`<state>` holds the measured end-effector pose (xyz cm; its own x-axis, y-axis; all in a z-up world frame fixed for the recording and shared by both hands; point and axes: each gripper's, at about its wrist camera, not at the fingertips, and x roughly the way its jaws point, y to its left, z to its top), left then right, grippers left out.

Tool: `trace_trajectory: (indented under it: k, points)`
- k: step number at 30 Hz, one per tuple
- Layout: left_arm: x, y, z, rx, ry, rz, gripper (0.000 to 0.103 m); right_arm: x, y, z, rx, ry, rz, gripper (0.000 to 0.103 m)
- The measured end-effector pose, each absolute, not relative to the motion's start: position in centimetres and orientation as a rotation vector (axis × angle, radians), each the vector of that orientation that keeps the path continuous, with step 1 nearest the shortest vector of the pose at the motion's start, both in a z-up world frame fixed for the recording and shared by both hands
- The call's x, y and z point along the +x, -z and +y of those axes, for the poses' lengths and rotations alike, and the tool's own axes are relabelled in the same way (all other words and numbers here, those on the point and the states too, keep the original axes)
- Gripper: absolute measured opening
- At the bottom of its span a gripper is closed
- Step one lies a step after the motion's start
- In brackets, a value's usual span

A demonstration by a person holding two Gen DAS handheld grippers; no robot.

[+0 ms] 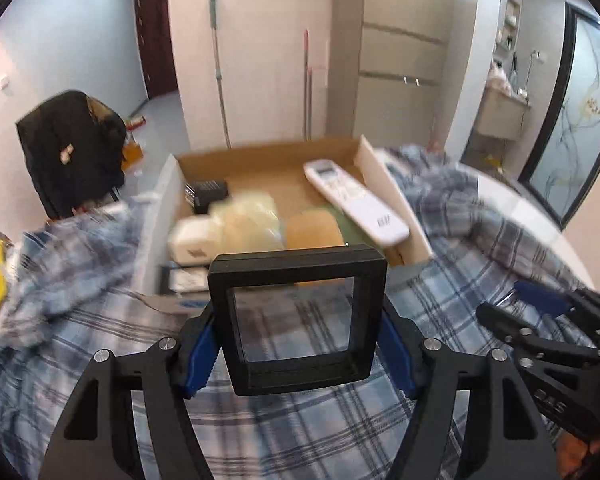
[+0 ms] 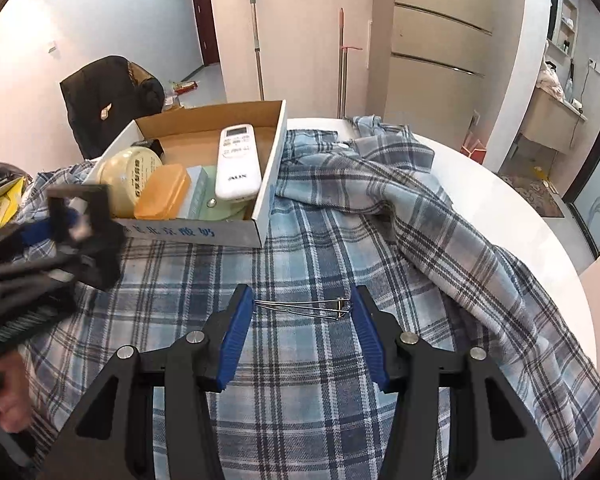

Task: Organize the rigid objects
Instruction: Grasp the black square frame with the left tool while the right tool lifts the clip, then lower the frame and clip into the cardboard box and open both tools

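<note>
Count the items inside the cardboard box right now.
At least 6: white remote at the right, orange case, round cream tin, pale green case, black item at the back, white packet. More may be hidden underneath.

Remote [image 2: 237,164] in box [image 2: 268,184] — on cloth [image 2: 320,360]

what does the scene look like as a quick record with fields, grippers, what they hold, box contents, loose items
left gripper: shut on black square frame with clear window, near the box
right gripper: open, holding nothing, fingers either side of thin metal clip on the cloth
container: open cardboard box
box contents: white remote control, orange plastic case, round cream tin, small black item
surface: blue plaid cloth over white round table
</note>
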<state>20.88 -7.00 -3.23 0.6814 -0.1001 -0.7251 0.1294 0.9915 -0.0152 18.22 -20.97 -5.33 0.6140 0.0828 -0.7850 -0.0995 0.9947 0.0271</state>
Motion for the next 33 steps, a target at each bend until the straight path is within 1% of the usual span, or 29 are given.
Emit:
trace_trajectory:
  k: [5,8,13,16,19,25,28,33]
  points:
    - [20.6,-1.2,-4.6,0.042,0.110,0.716,0.072,18.0,3.6,-20.5,0.010,-0.108,0.881,0.050]
    - [21.8,-4.0,-3.1,-0.005,0.101,0.651,0.072,18.1,1.2,-19.4,-0.015,-0.121,0.835,0.050]
    - [24.9,-5.7,-1.3,-0.024,0.110,0.630,0.072,20.2,-3.1,-18.2,0.010,-0.115,0.732,0.050]
    - [27.2,-4.6,-0.9,0.005,0.163,0.669,0.072,21.8,-4.5,-17.4,0.016,-0.100,0.683,0.050]
    - [29.1,-2.7,-0.6,0.011,0.168,0.720,0.072,23.7,-4.6,-16.6,0.029,-0.102,0.676,0.050]
    - [31.7,1.1,0.8,-0.059,0.110,0.771,0.072,26.0,-2.6,-16.0,0.065,-0.098,0.698,0.050]
    - [32.4,3.0,1.3,-0.074,0.118,0.793,0.072,27.0,-1.5,-15.5,0.036,-0.089,0.721,0.050]
    - [32.8,4.4,1.7,-0.083,0.116,0.744,0.072,28.2,-0.5,-15.0,0.012,-0.076,0.750,0.050]
